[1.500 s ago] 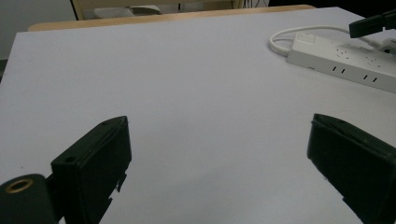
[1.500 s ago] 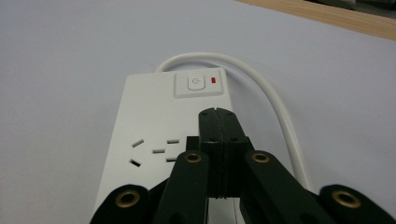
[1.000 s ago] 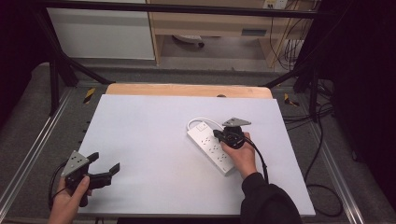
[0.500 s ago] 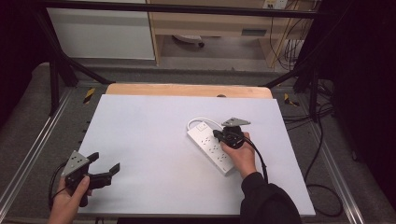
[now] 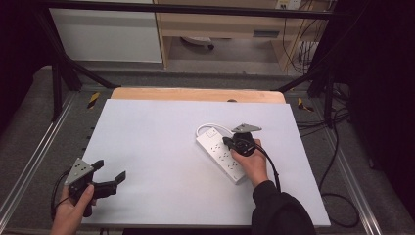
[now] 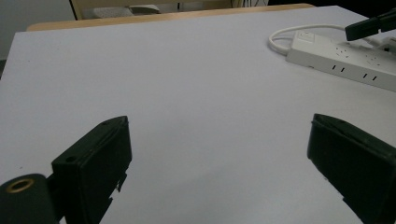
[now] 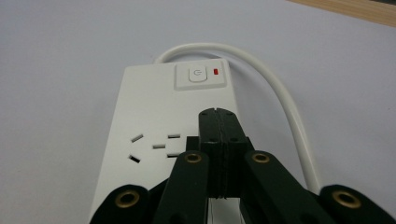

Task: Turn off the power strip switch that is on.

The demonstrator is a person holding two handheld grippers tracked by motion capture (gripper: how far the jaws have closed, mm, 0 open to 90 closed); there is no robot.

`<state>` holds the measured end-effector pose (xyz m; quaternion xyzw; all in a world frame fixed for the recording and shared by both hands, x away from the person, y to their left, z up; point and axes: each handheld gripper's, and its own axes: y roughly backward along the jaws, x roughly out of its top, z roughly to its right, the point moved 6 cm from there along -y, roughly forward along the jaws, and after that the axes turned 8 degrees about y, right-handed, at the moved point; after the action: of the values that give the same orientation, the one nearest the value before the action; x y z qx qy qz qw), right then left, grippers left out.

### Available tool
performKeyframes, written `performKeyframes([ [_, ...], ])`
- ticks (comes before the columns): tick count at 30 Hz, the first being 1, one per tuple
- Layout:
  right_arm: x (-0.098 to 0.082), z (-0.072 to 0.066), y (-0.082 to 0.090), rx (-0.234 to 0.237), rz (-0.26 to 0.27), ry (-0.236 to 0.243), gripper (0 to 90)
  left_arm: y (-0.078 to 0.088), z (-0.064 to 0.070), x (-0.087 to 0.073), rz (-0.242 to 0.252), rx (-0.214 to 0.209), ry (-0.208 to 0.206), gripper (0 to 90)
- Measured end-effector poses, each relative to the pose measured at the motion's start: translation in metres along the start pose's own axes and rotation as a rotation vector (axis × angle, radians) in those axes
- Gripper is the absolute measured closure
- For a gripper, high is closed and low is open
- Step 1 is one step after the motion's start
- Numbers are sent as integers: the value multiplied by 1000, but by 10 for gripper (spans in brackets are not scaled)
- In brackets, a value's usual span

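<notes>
A white power strip [image 5: 219, 154] lies at the right of the middle of the white table top [image 5: 156, 132], its white cable [image 5: 208, 127] looped at the far end. My right gripper [image 5: 226, 142] is shut, with its jaws pressed together and nothing between them. In the right gripper view its tips [image 7: 217, 114] hover over the strip [image 7: 149, 98], just short of the switch [image 7: 198, 75] with its red light [image 7: 215, 71]. My left gripper [image 5: 110, 170] stands open near the front left corner; its jaws [image 6: 219, 123] point across bare table toward the strip [image 6: 345, 58].
A wooden strip [image 5: 195, 94] borders the table's far edge. Metal rails run along both sides, and black cables [image 5: 337, 200] lie on the floor to the right. Cabinets stand beyond the table.
</notes>
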<state>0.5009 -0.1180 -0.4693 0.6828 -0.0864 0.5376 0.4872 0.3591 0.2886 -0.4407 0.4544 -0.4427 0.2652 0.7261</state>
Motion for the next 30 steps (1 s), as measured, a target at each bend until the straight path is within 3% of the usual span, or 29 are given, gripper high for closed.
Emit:
performKeyframes([
  [30,-3,0,-2,-1,-33,-5,900,0,0,0,0,1,-2,65],
])
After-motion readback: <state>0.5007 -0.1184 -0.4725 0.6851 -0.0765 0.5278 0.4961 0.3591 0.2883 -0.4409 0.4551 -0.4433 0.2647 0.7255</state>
